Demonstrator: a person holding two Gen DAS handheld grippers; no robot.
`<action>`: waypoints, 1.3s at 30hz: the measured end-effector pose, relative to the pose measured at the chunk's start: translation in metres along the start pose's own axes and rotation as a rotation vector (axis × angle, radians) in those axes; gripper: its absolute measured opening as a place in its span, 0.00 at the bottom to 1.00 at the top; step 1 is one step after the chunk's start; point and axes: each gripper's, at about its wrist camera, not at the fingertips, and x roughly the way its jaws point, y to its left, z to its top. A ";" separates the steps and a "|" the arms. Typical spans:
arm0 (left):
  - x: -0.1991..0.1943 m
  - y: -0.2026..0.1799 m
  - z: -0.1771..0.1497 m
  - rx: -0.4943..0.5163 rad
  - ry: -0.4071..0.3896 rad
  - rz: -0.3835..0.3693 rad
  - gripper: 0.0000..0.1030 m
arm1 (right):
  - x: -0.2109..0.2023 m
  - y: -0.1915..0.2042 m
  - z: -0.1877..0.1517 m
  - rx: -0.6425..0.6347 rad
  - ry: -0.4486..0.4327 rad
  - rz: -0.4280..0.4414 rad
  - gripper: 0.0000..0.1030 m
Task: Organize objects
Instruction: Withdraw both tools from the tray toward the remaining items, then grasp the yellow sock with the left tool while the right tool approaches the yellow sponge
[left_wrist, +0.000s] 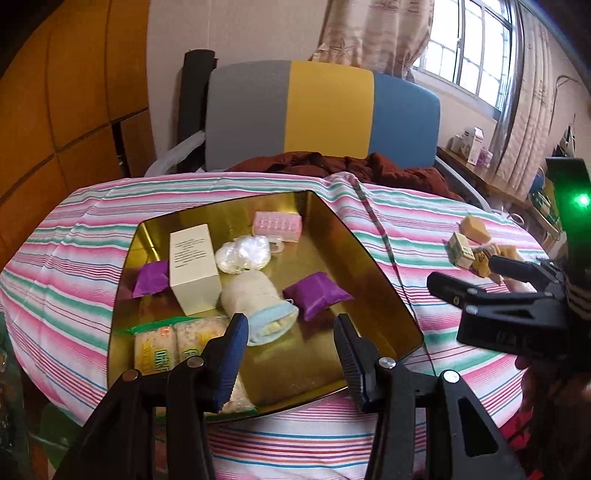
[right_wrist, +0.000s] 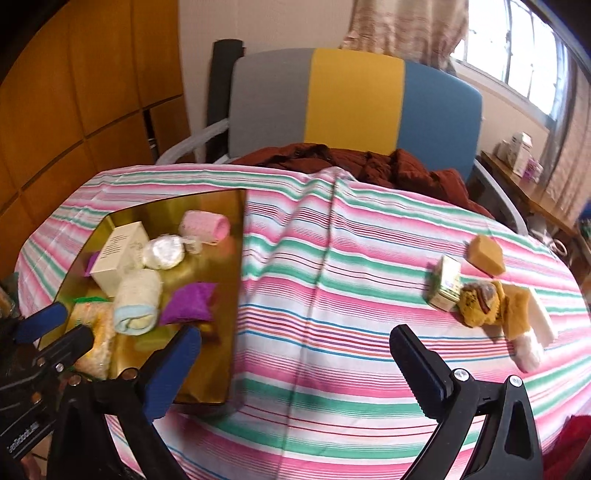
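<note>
A gold tray lies on the striped cloth and holds a cream box, a rolled towel, two purple pouches, a pink pack, a clear plastic bundle and snack packets. My left gripper hovers open over the tray's near end, empty. My right gripper is open and empty above the bare cloth, right of the tray. To its right lie a tan sponge, a small green box and a yellow-brown plush toy.
A chair with a grey, yellow and blue back stands behind the table, with a rust-red jacket on it. Wooden cabinets are at the left, and a window and a shelf at the right. A person's hand holds the right gripper.
</note>
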 end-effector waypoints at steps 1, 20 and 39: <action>0.001 -0.001 0.000 0.001 0.002 -0.002 0.47 | 0.001 -0.004 0.000 0.006 0.002 -0.004 1.00; 0.005 -0.047 0.012 0.119 0.001 -0.094 0.47 | 0.001 -0.145 0.009 0.253 0.055 -0.103 1.00; 0.039 -0.169 0.044 0.400 0.014 -0.319 0.47 | -0.003 -0.337 -0.015 0.734 -0.050 -0.279 1.00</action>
